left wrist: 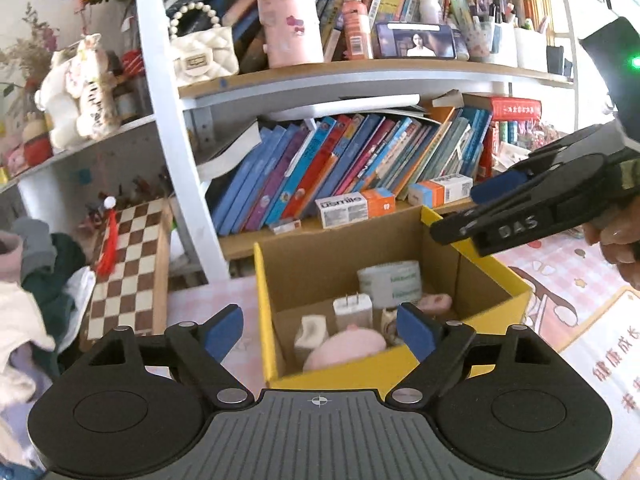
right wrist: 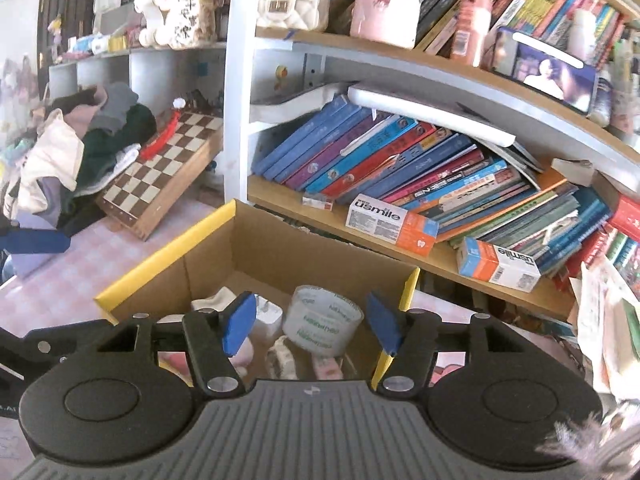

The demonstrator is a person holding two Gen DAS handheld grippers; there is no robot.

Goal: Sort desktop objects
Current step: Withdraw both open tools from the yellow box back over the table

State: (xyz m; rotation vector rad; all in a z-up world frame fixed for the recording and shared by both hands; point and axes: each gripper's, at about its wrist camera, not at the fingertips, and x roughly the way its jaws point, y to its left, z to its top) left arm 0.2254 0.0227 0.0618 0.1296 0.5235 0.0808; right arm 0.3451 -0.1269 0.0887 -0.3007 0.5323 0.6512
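Your left gripper (left wrist: 320, 330) and right gripper (right wrist: 312, 326) both hang spread and empty above the cardboard box (left wrist: 276, 280); your fingers (right wrist: 240, 324) partly hide the white charger (right wrist: 269, 316) beside the tape roll (right wrist: 320, 322).

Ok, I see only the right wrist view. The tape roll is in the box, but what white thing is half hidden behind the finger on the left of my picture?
Observer: A white wall charger; it stands upright, prongs up.
Operator: And the pink thing near it?
Observer: A round pink item, lying by the wall of the cardboard box nearest the left gripper.
Operator: Does the left gripper hold anything?
Observer: No, it is open and empty, above that near wall.
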